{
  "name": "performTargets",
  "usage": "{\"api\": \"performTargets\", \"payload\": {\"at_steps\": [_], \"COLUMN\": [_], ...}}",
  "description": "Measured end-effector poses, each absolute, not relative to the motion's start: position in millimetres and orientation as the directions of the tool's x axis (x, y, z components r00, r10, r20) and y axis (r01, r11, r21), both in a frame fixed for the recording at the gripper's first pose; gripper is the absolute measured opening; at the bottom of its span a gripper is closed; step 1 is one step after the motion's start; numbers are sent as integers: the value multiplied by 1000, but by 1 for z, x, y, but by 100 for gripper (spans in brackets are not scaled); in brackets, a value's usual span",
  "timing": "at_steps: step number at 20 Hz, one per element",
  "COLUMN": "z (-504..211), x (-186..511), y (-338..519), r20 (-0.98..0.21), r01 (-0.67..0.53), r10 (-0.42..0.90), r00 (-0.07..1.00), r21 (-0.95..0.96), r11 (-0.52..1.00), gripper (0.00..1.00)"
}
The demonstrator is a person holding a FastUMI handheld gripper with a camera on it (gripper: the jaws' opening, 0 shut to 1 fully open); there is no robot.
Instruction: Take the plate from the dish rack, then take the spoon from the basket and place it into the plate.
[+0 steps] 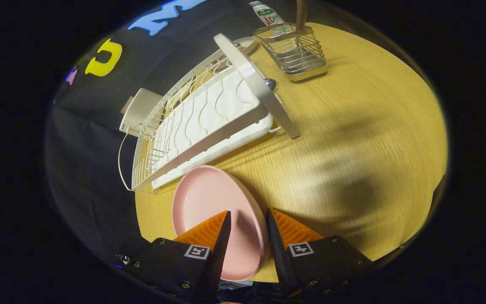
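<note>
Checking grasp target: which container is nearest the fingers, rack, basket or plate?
The pink plate: its rim sits between the hand-held gripper fingers. The white dish rack lies beyond it, the wire basket farthest.

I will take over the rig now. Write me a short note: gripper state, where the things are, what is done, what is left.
Gripper: fingers on either side of the plate's rim; grip not certain.
Plate: pink, out of the dish rack, over the table beside it.
Basket: beyond the rack, with a handle standing in it, likely the spoon.
Done: plate taken out.
Left: set plate down, fetch spoon, put it in the plate.
</note>
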State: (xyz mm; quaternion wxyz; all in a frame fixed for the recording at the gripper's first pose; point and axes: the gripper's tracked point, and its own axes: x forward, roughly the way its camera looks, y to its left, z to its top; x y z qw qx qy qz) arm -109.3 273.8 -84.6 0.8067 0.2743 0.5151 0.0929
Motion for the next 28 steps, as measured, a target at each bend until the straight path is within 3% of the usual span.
{"api": "performTargets", "payload": {"at_steps": [5, 11, 15, 20, 23, 28], "z": [-77, -53, -17, 38, 56, 44], "x": [-97, -69, -32, 22, 51, 93], "y": [242, 163, 118, 93, 84, 76], "r20": [-776, -749, -650, -464, -364, -295], "r01": [125, 168, 200, 153, 127, 112], "r10": [390, 212, 97, 29, 0, -14], "r00": [496, 627, 754, 885, 932, 955], "r21": [508, 396, 368, 350, 324, 317], "r11": [852, 903, 908, 924, 938, 942], "gripper": [53, 53, 53, 53, 53, 53]}}
